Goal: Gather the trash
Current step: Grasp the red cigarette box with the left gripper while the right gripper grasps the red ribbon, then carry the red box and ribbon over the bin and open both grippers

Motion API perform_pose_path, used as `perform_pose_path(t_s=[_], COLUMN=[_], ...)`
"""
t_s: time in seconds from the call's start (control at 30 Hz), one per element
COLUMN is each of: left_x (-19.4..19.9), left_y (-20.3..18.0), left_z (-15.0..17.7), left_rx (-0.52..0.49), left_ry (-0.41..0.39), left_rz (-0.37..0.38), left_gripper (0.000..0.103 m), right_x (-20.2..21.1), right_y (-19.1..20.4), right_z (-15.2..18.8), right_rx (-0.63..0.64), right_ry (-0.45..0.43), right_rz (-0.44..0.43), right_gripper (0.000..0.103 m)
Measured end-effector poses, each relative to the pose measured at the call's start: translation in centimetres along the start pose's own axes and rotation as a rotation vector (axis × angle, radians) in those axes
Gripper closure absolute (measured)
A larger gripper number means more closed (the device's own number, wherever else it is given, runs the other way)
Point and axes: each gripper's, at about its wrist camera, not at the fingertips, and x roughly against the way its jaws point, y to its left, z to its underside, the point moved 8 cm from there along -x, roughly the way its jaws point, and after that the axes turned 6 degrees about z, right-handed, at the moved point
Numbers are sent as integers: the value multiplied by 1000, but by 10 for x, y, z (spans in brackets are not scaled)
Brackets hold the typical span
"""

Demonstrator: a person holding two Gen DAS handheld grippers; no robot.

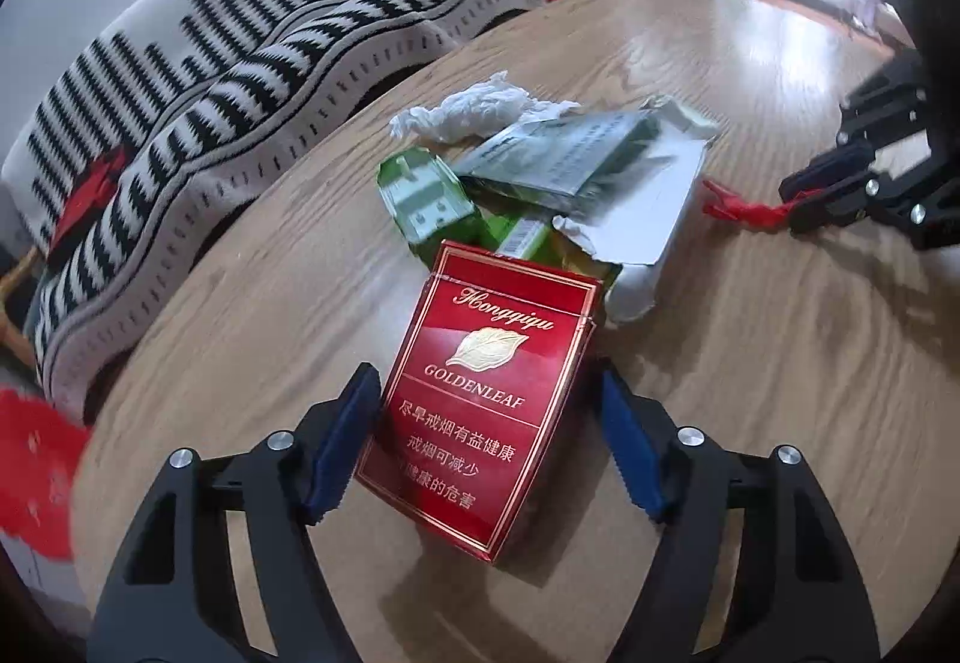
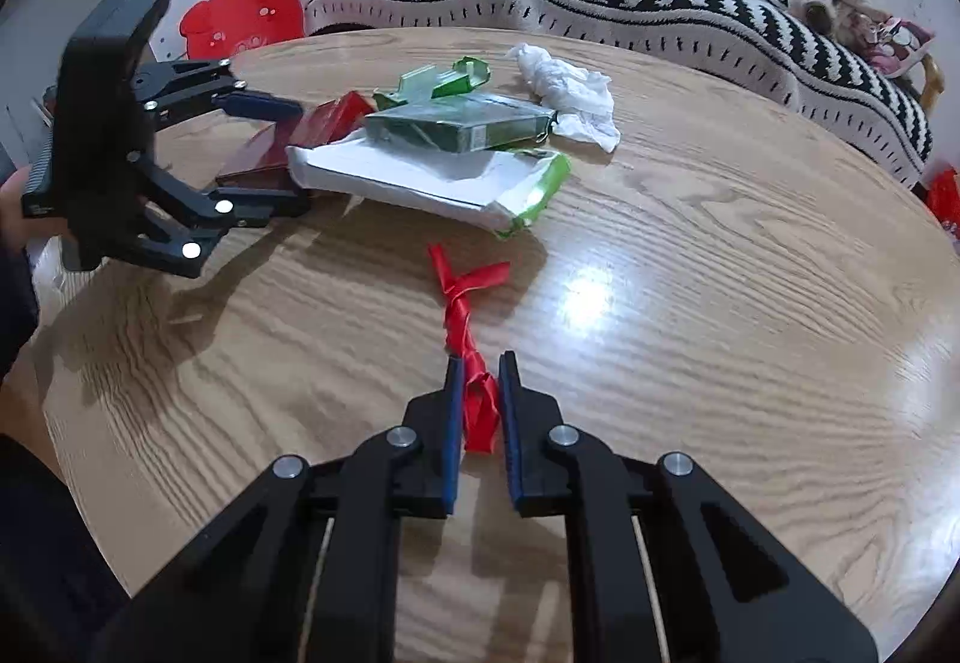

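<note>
So the left gripper (image 1: pixel 483 426) is sitting with its blue pads on either side of the red cigarette pack (image 1: pixel 480 411), jaws spread about as wide as the pack; I can't tell if they're actually squeezing it or just framing it. That pack is lying at the near end of the trash pile on the round wooden table (image 1: pixel 750 363), so I'm using the pile as the reference. Stacked in the pile are a torn white-and-green carton (image 2: pixel 432 177), a dark green cigarette pack (image 2: pixel 462 123) resting on top of it, and a crushed green box (image 2: pixel 441 78) poking out behind. A crumpled white tissue (image 2: pixel 570 93) is lying at the far side of the pile, touching it. Off to the side of the pile, apart from it, the red ribbon (image 2: pixel 465 303) is trailing across the tabletop, and the right gripper (image 2: pixel 480 363) is pinching one end of it, jaws nearly pressed together. Beyond the pile, a black-and-white striped sofa (image 2: pixel 660 3) is running along the table's edge.
</note>
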Motion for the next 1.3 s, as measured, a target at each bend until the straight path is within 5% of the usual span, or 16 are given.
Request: perform_pose_path(t_s=[0.37, 0.67, 0.97, 1.3], left_x=[84, 156, 163, 134], left_y=[-68, -151, -218, -271], left_z=[46, 83, 129, 156], left_rx=[219, 381, 461, 443], left_ry=[1, -26, -6, 104], left_rz=[-74, -161, -82, 46], left_gripper=[35, 35, 34, 34], right_x=[68, 132, 165, 154], right_y=[25, 65, 111, 123], right_z=[26, 85, 151, 233], right_rx=[-105, -147, -148, -220], right_ry=[-25, -49, -22, 149], right_rz=[-24, -76, -127, -154], right_gripper=[91, 91, 91, 91])
